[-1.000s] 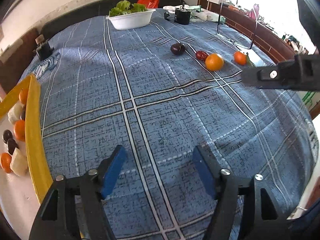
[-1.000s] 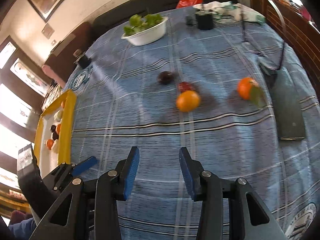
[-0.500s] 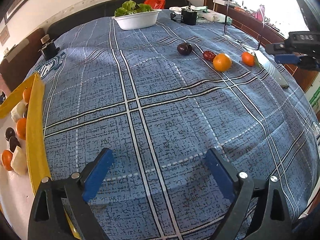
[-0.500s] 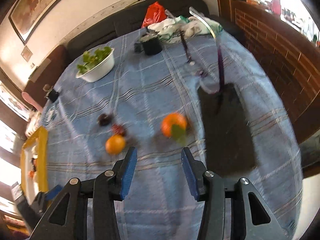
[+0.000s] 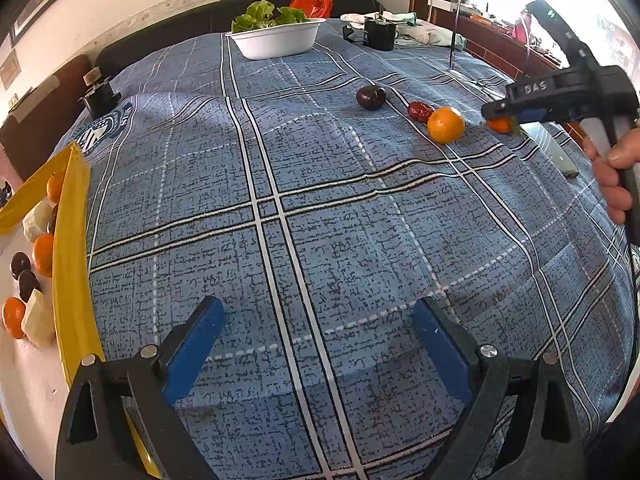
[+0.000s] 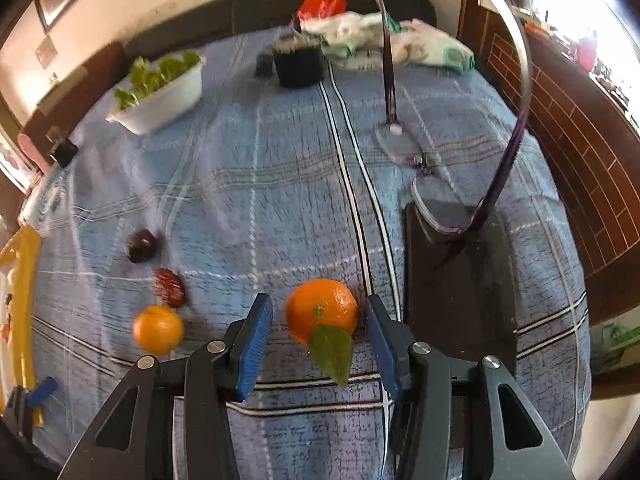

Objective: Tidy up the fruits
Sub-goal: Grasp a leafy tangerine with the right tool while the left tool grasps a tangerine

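Between the wide-open jaws of the right gripper [image 6: 318,330] now sits the leafy orange [image 6: 322,310], w/ tray [image 5: 70,240] far at 9 o'clock, after it swung over; grasp seems next, left gripper [image 5: 318,344] wide, empty.

- "DAS" in pale letters on the black body of the right tool [image 5: 505,110], just above the leafed orange [image 5: 499,124]
- round crest printed on the blue checked cloth [image 5: 320,208], lettering blurred, unreadable
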Available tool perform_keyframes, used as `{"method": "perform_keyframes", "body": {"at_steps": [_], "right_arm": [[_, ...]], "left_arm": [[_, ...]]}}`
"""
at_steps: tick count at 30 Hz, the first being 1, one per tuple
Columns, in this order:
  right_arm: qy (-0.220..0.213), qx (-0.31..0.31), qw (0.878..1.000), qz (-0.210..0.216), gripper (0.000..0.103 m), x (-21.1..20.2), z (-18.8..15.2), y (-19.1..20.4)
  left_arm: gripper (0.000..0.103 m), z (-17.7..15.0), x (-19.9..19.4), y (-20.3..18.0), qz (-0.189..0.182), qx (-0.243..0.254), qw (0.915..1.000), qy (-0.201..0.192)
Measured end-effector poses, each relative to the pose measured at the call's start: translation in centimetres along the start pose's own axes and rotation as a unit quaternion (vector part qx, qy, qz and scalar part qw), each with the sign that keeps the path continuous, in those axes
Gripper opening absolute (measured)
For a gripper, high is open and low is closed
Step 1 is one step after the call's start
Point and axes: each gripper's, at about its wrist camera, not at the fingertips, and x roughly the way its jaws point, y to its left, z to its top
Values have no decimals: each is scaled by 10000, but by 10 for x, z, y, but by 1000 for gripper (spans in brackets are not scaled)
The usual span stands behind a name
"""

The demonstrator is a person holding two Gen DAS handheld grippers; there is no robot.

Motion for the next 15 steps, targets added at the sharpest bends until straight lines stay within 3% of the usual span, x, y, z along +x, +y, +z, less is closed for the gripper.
{"method": "perform_keyframes", "body": {"at_steps": [1, 7, 11, 15], "right_arm": [[21, 4, 10000, 21, 40, 2, -1, 0], [-109, -30, 9995, 300, 39, -11, -16, 7], [-6, 131, 9965, 830, 40, -26, -50, 17], [44, 20, 9945, 1049, 40, -38, -76, 27]], "left_arm": [[96, 0, 0, 0, -1, 1, 10000, -1], [96, 0, 0, 0, 5, -1, 10000, 7], [96, 1, 1, -2, 51, 9, 10000, 28], [96, 7, -2, -8, 16, 135, 9999, 19]]}}
